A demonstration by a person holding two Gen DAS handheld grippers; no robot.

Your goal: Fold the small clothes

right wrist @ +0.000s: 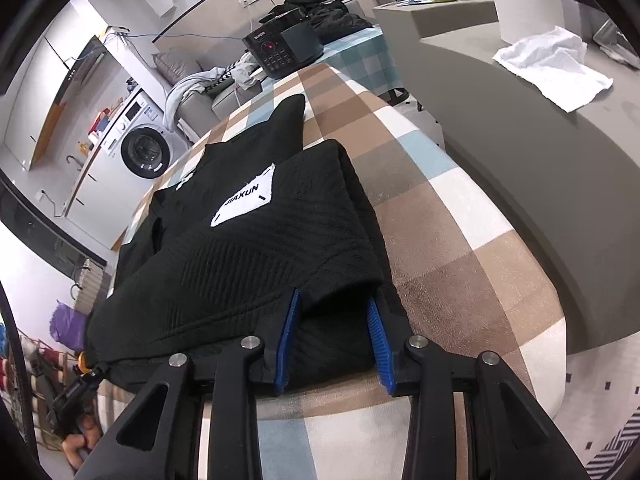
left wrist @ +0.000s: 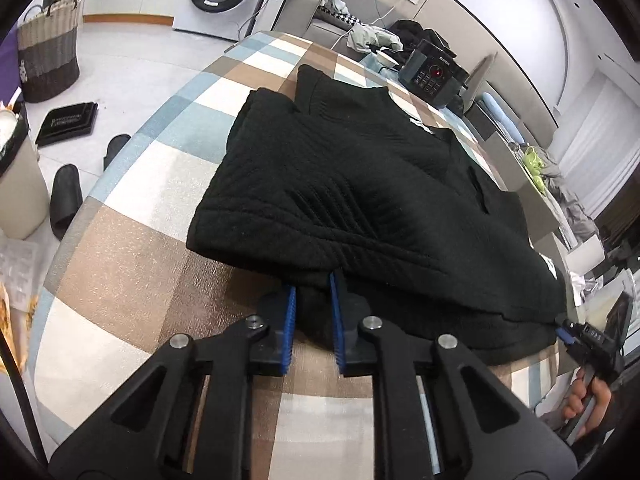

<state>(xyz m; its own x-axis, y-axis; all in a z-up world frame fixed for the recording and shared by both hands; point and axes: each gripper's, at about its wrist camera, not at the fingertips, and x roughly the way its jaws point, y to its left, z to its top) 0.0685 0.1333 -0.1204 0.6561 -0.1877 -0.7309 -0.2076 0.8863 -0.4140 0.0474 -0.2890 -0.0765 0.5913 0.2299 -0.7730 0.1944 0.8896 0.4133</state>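
Observation:
A black ribbed garment (left wrist: 360,184) lies folded on the checked table (left wrist: 132,240). In the right wrist view the garment (right wrist: 240,248) shows a white label reading JIAXUN (right wrist: 246,200). My left gripper (left wrist: 313,284) has its blue pads narrowly set on a fold of the garment's near edge. My right gripper (right wrist: 334,300) has its jaws wider apart, with the garment's near corner between them; its tip also shows at the garment's right corner in the left wrist view (left wrist: 568,330).
A black cooker (left wrist: 434,76) stands at the table's far end. A woven basket (left wrist: 48,52), slippers (left wrist: 66,196) and a bin (left wrist: 18,184) are on the floor to the left. A grey counter with a white cloth (right wrist: 552,68) runs along the right.

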